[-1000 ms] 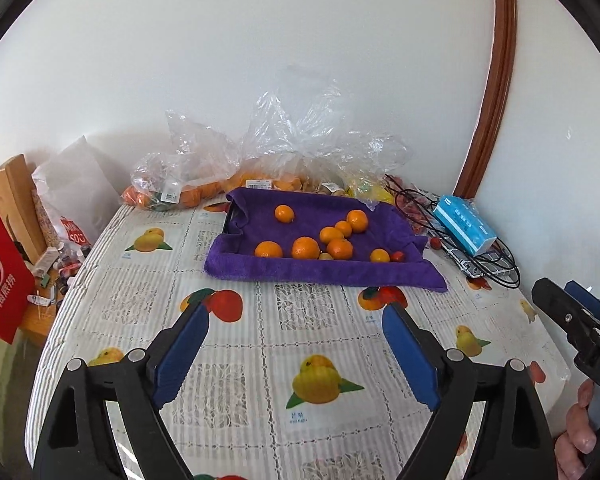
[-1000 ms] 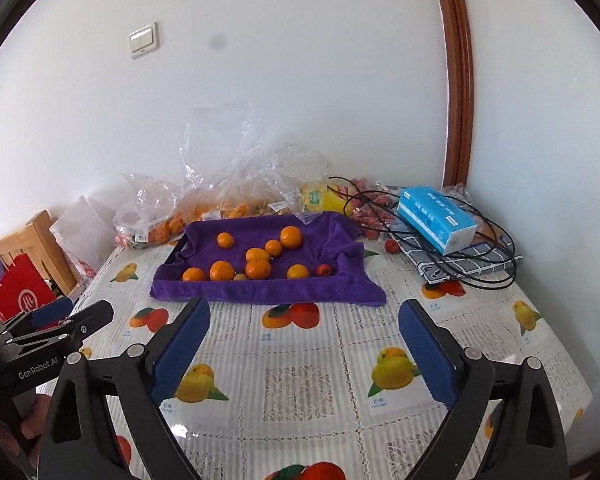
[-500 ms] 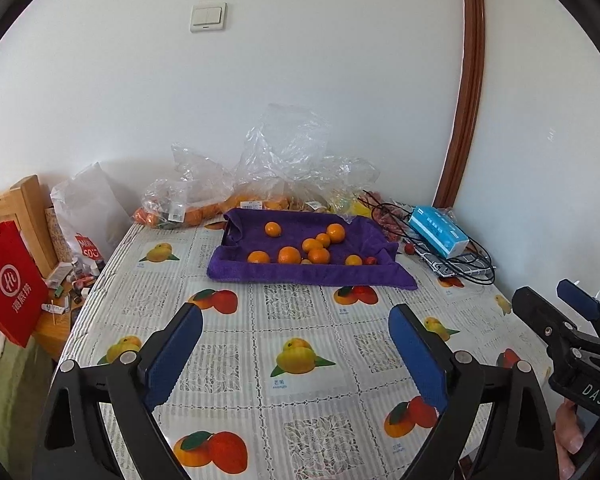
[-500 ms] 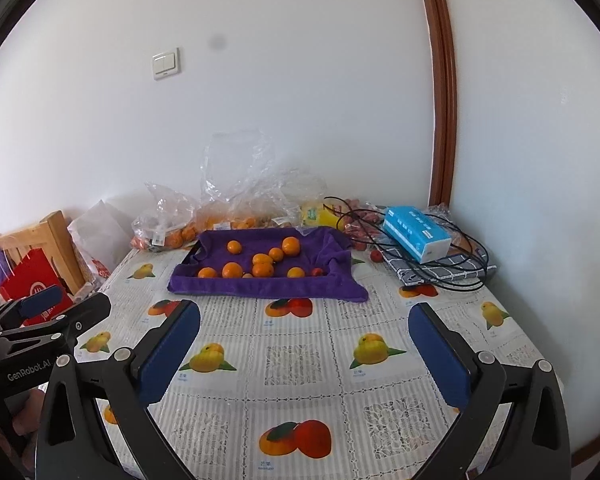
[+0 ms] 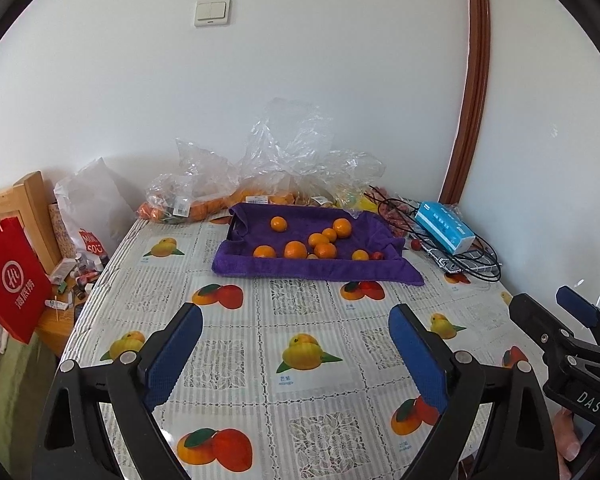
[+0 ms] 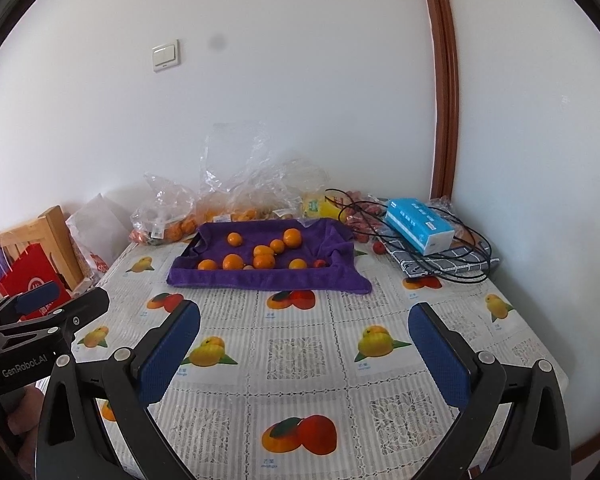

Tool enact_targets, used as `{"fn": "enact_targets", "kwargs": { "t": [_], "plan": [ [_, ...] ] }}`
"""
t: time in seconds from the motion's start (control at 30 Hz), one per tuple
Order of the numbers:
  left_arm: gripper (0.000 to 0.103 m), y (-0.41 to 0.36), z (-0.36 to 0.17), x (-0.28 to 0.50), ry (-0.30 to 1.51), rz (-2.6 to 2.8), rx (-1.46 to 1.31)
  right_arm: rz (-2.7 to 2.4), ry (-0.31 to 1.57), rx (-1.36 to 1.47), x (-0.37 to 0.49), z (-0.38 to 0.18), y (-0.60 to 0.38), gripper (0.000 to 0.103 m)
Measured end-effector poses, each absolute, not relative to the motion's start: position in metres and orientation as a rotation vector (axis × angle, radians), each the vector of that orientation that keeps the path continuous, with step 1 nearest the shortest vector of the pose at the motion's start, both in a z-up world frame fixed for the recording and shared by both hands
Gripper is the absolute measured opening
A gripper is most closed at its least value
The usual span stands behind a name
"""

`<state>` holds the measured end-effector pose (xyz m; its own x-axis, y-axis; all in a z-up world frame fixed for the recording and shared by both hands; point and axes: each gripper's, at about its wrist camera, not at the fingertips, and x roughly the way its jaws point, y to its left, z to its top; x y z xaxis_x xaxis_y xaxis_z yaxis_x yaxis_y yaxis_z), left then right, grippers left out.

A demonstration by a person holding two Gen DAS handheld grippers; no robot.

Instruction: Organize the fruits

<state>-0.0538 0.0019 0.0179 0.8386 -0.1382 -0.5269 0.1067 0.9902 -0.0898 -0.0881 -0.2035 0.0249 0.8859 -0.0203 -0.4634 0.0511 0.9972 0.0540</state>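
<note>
Several oranges (image 5: pixel 295 249) (image 6: pixel 264 260) and a small red fruit (image 5: pixel 376 256) lie on a purple towel (image 5: pixel 311 270) (image 6: pixel 268 278) draped over a dark tray at the far side of the table. Clear plastic bags with more fruit (image 5: pixel 204 208) (image 6: pixel 168 228) sit behind it against the wall. My left gripper (image 5: pixel 294 320) (image 6: pixel 60 304) hovers open over the near half of the table, with nothing between its blue pads. To its right my right gripper (image 6: pixel 305 316) (image 5: pixel 547 304) is also open and empty. Both are well short of the towel.
A fruit-print tablecloth (image 5: pixel 307 360) covers the table. A blue tissue box (image 6: pixel 417 230), black cables (image 6: pixel 459 264) and a checked cloth crowd the back right corner. A red paper bag (image 5: pixel 14 280), a white bag and a wooden chair stand off the left edge. Walls close the back and right.
Both grippers have drawn back from the towel, so more of the tablecloth shows and the oranges look farther off. Both pairs of jaws stand slightly wider.
</note>
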Motion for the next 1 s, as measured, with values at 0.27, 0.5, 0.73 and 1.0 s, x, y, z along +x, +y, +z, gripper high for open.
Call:
{"fn": "enact_targets", "kwargs": {
  "t": [0.27, 0.5, 0.73, 1.0],
  "plan": [
    [0.094, 0.0022, 0.0151, -0.0545, 0.564, -0.129, -0.058, -0.034, 0.486, 0.070, -0.0866, 0.0230, -0.2016, 0.103],
    [0.094, 0.0058, 0.0162, -0.0554, 0.559, -0.123, -0.066, -0.034, 0.484, 0.069, -0.0875, 0.0240, -0.2001, 0.103],
    [0.094, 0.0062, 0.0171, -0.0556, 0.558, -0.123, -0.068, -0.031, 0.484, 0.069, -0.0879, 0.0242, -0.1997, 0.103],
    [0.094, 0.0073, 0.0180, -0.0567, 0.560, -0.126, -0.073, -0.026, 0.484, 0.067, -0.0879, 0.0249, -0.1977, 0.103]
  ]
}}
